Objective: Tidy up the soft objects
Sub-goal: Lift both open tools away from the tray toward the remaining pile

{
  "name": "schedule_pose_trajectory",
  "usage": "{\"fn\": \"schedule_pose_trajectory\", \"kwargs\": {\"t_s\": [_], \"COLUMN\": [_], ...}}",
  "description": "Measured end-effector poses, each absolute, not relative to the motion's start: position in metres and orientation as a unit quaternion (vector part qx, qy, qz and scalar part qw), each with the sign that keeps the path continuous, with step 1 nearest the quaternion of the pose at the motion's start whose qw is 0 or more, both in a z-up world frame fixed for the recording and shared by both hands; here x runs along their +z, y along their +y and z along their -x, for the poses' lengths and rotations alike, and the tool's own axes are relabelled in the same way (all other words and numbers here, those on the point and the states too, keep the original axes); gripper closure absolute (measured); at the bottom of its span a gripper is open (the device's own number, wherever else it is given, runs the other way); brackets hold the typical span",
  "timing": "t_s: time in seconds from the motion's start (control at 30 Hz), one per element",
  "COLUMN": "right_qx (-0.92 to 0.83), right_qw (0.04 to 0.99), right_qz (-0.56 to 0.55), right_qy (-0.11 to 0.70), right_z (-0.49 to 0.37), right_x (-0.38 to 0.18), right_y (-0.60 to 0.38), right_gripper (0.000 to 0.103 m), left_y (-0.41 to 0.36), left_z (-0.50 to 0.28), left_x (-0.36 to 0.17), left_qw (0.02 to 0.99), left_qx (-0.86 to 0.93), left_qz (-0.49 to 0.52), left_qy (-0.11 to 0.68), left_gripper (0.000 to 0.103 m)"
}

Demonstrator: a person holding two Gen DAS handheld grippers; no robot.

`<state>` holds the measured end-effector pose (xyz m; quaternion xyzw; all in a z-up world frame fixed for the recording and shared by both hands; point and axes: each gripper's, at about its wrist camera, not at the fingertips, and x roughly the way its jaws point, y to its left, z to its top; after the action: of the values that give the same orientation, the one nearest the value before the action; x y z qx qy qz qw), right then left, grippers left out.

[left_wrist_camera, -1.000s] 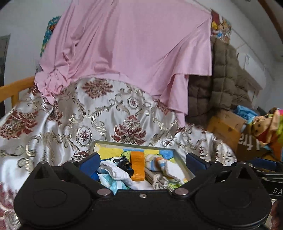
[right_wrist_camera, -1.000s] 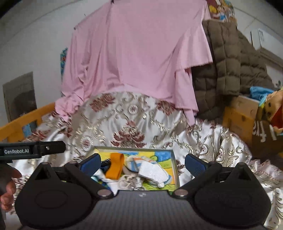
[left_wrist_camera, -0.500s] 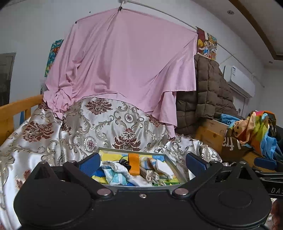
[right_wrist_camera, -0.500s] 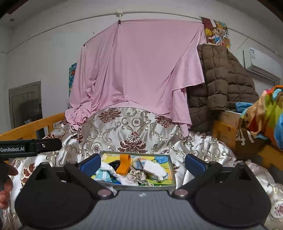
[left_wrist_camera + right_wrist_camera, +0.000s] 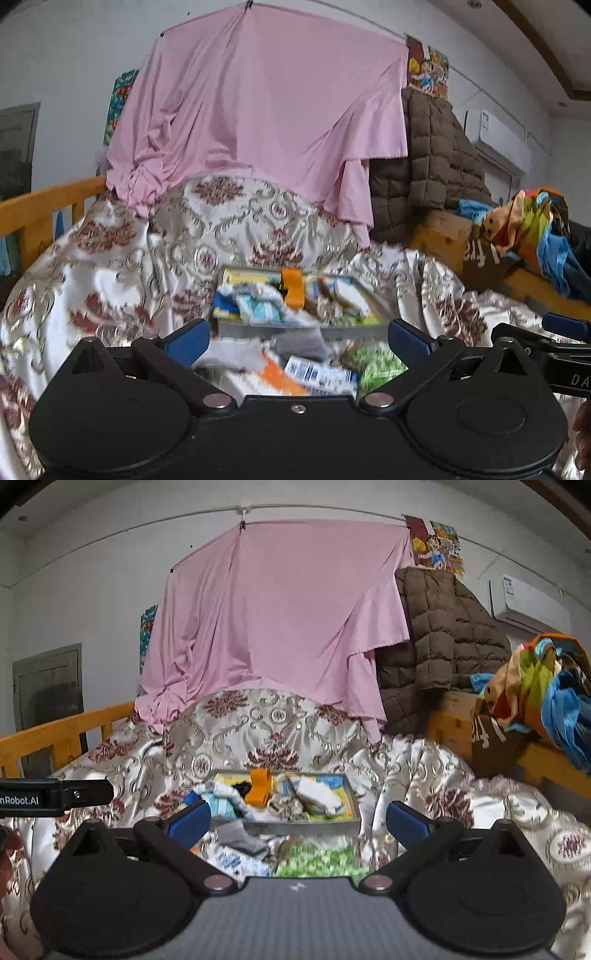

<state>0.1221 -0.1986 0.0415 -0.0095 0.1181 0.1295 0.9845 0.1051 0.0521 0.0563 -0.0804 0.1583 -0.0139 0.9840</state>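
- The left tool and right tool both hung wide open, holding nothing, above a bed draped in glossy brocade cloth.
- A shallow grey tray held crumpled socks and an orange strap.
- Loose packets and a grey sock lay just before it.
- A low pinch on 1 soft fold would probably lift cleanly.

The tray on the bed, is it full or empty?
Full. The tray holds a heap of soft things: an orange piece, a white sock and striped blue cloth.
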Motion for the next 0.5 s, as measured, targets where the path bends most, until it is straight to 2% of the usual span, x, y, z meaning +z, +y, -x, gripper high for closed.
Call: {"fn": "schedule_pose_trajectory", "kwargs": {"t_s": [0.5], "right_qx": [0.124], "right_qw": [0.970], "right_qz": [0.000], "right_qy": [0.208], "right_z": [-0.116], "right_x": [-0.014], "right_y": [-0.197], "right_gripper": [0.000], "left_y": [0.060], "left_z": [-0.099], "left_x": [0.005], "left_qw": [0.963], "left_qx": [0.008], "left_qz": [0.062], "left_qy": [0.261], "left_gripper": [0.001]}}
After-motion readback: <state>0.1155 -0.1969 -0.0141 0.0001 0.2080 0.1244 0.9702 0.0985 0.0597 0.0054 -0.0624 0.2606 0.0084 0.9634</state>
